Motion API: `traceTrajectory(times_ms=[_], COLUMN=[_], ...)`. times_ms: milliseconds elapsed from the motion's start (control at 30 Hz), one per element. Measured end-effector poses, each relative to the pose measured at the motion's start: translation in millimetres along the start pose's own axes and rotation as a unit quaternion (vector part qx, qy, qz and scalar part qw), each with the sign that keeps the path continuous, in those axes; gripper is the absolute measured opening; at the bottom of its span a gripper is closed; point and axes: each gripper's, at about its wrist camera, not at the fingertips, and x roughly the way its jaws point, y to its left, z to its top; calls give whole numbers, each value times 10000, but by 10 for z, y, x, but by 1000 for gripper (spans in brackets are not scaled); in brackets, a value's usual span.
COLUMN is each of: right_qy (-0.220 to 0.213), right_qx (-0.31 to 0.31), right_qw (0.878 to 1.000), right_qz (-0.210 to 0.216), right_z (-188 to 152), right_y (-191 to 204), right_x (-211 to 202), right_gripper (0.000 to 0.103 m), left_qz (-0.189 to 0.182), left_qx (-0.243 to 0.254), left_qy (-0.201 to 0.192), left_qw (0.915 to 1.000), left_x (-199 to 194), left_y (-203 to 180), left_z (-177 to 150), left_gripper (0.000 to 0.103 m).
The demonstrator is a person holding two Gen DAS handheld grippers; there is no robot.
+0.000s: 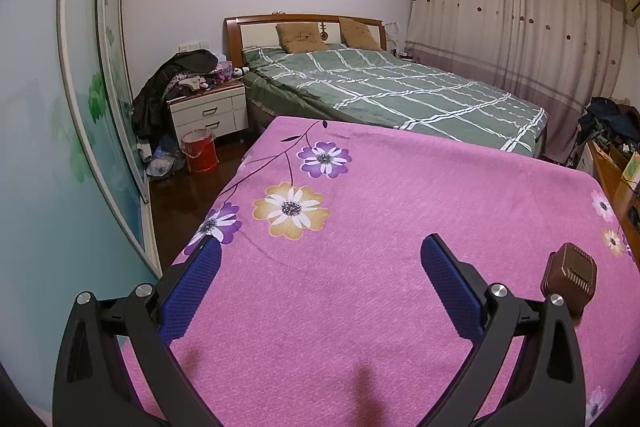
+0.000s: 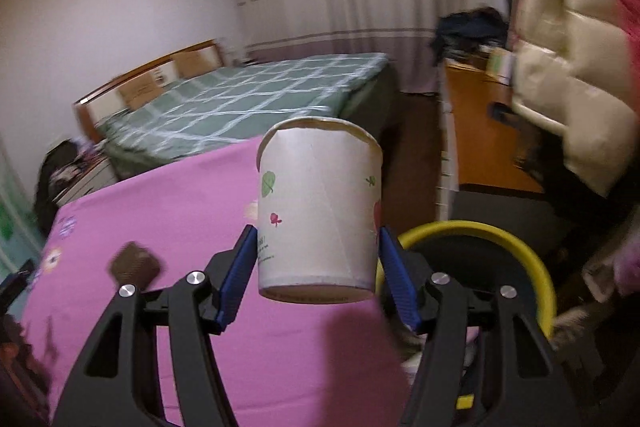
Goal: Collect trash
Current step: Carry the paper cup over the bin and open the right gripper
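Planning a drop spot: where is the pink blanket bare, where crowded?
Bare: the pink blanket from the printed flowers down between the open left tongs. Crowded: right edge by the brown box; right tongs hold the paper cup.

Each tool (image 1: 320,267) (image 2: 316,279) has black arms, silver screws and blue textured pads (image 1: 452,287).

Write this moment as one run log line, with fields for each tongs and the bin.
left tongs: open, empty, over pink blanket | right tongs: shut on paper cup, upright | yellow-rimmed bin: right of cup
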Motion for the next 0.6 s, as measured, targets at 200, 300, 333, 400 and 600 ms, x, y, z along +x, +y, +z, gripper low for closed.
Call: traceTrajectory(times_ms=[200,300,333,400,600], right_qy=[106,233,243,196,-162], right_qx=[321,365,366,414,427], right_qw=[9983,9971,9969,9956,9973], right_qz=[-480,-624,-656,-814,-567], right_z=[27,36,39,29,-125], right_y=[-586,-776,-799,-862,-712], right_x=[61,131,162,169,51], right_gripper=[60,62,62,73,77], left_qz=[-2,-1,-2,-4,-15], left_qx=[-13,-6,-11,-18,22], left_qy=[25,19,24,27,9], left_qw=[10000,10000,10000,10000,10000], left_x=[6,5,6,4,-2], left_y=[-7,-10,-7,-5,-17], left_z=[7,8,10,10,7], left_gripper=[98,98,98,98,98])
